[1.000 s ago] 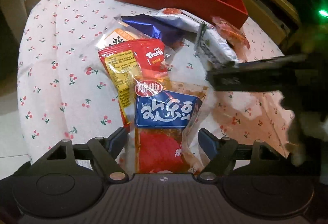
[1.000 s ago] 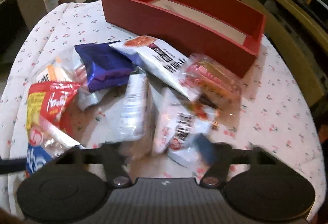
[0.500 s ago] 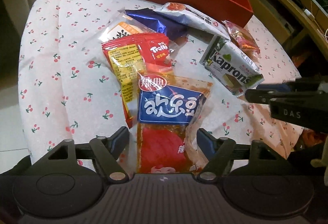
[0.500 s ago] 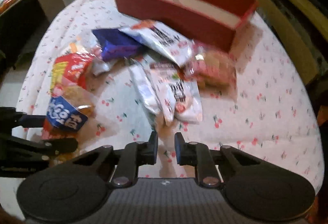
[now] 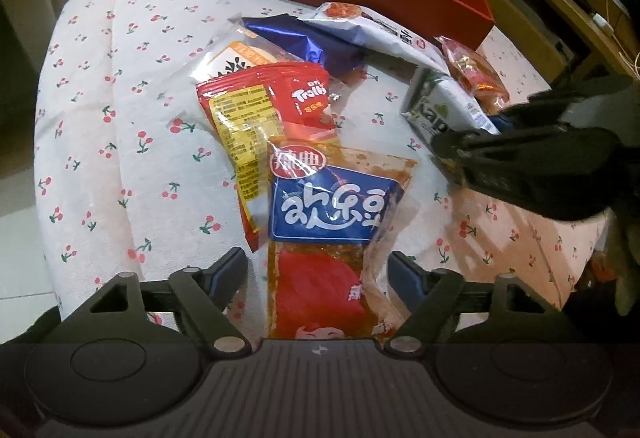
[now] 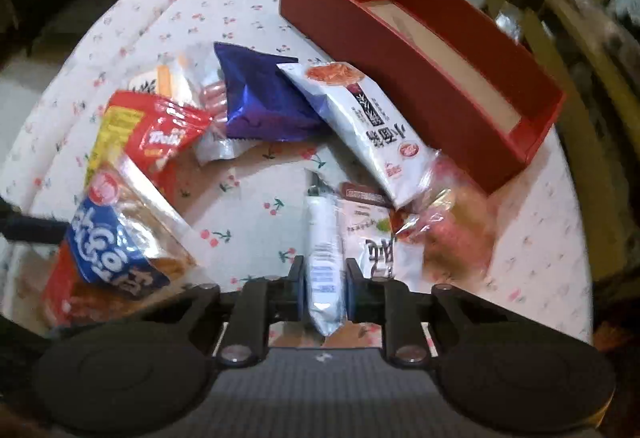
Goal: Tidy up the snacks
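Snacks lie scattered across the cherry-print tablecloth (image 5: 120, 117), waiting to go into the red box (image 6: 400, 49) that stands empty along the far edge of the table. The right gripper (image 6: 323, 288) is clamped narrow on the end of a silver-white wafer packet (image 6: 322, 238), gripping it edge-on so the thin pack stands on its side between the pads; the frame is blurred, so whether the packet has fully left the cloth is hard to say. That hold suits a carry to the box, since the pinched end lets the pack hang free of its neighbours. The left gripper (image 5: 316, 272) hovers at the near edge with its jaws closing, straddling a clear pouch with a blue label (image 5: 332, 205) without pressing it yet. A red Trolli bag (image 5: 280, 105) lies partly under that pouch, so lifting the pouch first frees it. A dark blue packet (image 6: 260, 105) and a white noodle packet (image 6: 360, 117) overlap nearer the box.
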### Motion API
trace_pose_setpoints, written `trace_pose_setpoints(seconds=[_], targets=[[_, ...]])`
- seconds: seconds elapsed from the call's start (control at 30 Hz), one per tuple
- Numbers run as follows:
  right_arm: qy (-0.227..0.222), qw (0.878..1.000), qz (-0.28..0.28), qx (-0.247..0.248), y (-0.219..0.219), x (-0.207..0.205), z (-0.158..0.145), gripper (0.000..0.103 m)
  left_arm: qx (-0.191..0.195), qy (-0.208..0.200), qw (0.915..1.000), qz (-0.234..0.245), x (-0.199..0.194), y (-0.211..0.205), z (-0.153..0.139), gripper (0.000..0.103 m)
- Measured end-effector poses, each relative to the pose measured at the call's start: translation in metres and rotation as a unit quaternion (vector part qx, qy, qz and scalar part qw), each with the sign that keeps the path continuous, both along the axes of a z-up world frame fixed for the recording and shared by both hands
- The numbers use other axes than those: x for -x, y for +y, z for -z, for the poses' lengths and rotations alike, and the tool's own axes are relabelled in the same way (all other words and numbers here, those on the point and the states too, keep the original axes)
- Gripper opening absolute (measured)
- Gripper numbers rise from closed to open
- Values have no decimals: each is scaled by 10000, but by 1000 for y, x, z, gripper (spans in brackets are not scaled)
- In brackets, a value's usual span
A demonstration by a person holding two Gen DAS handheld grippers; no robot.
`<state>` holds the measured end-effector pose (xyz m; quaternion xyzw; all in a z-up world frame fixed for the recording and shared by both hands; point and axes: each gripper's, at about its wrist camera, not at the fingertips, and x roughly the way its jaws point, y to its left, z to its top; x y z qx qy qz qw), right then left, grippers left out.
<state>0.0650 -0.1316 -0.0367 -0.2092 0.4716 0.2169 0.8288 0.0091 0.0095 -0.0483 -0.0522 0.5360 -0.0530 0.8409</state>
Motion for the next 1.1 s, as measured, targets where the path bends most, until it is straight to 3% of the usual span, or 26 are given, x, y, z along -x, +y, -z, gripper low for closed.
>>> trace_pose_setpoints(seconds=[0.13,0.33,0.6,0.73,1.0,1.1], targets=[[38,9993,100,-352,-18,13,-13,21,-144,-54,9999,14,0,-2,-2,54],[109,9924,357,-1169,-45,34,-24,21,-53,-6,10000,68,9,-9,-11,46],[-72,9849,484,-1662,-62,39,-40,21,-272,96,9996,44,10,-22,-27,43],[-94,9809,662,-1828,-68,28,-46,21,-164,-43,9995,252,-3,-26,-37,42],[-88,9743,894,-2065,-69,-6,-55,21,456,-263,9981,331,-44,-22,-54,42],[-128,9733,925,-2097,-67,-20,-58,21,489,-398,9974,335,-63,-22,-59,42]])
